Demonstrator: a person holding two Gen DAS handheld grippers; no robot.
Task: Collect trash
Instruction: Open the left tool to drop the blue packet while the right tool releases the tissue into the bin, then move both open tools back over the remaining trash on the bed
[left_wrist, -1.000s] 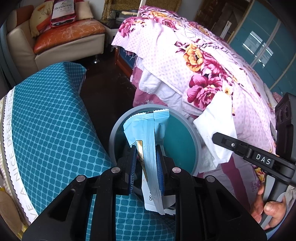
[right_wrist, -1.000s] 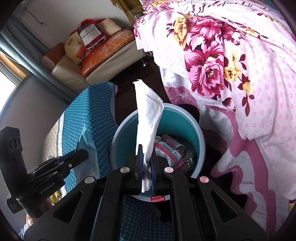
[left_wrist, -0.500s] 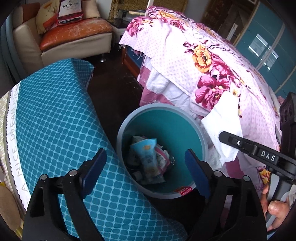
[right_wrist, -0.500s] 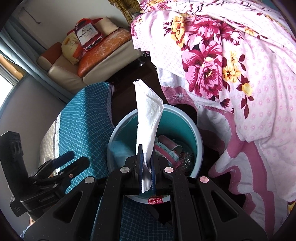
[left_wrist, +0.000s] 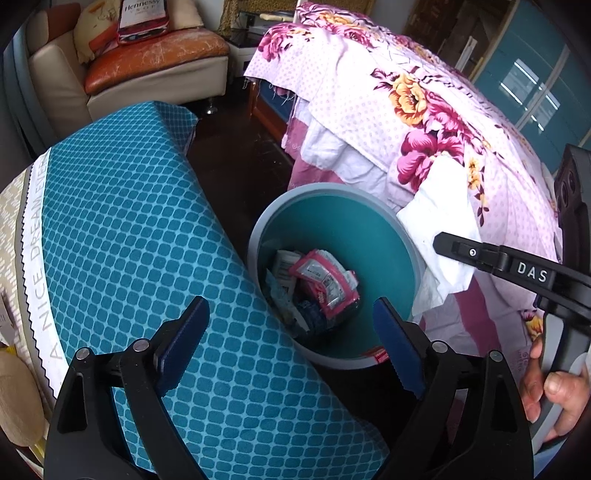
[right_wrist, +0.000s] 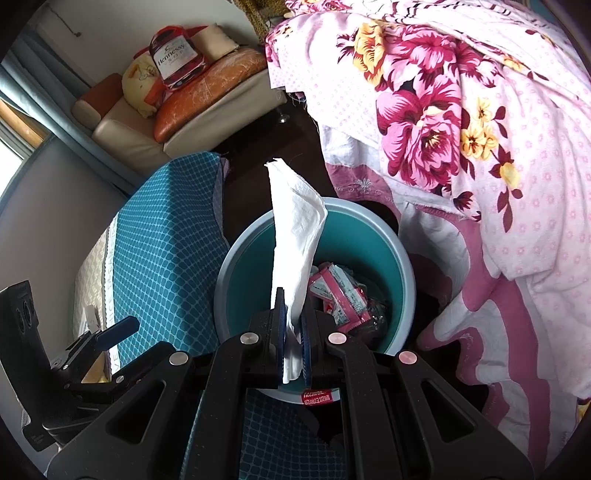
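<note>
Here the left gripper (left_wrist: 290, 345) hangs over the round teal plastic bin (left_wrist: 406, 243) at frame centre, its ridged blue pads (left_wrist: 395, 349) spread wide and opening, nothing between them. Crinkled pink and blue foil wrappers (left_wrist: 321, 280) lie heaped in the bin's bottom. The right gripper (right_wrist: 291, 332) is clenched on a soft, creased white tissue (right_wrist: 295, 229) that stands upright above the bin's rim. A teal cushion (left_wrist: 122, 236) with a grid-patterned weave fills the lower left; a floral quilt (left_wrist: 424, 110) drapes across the upper right.
</note>
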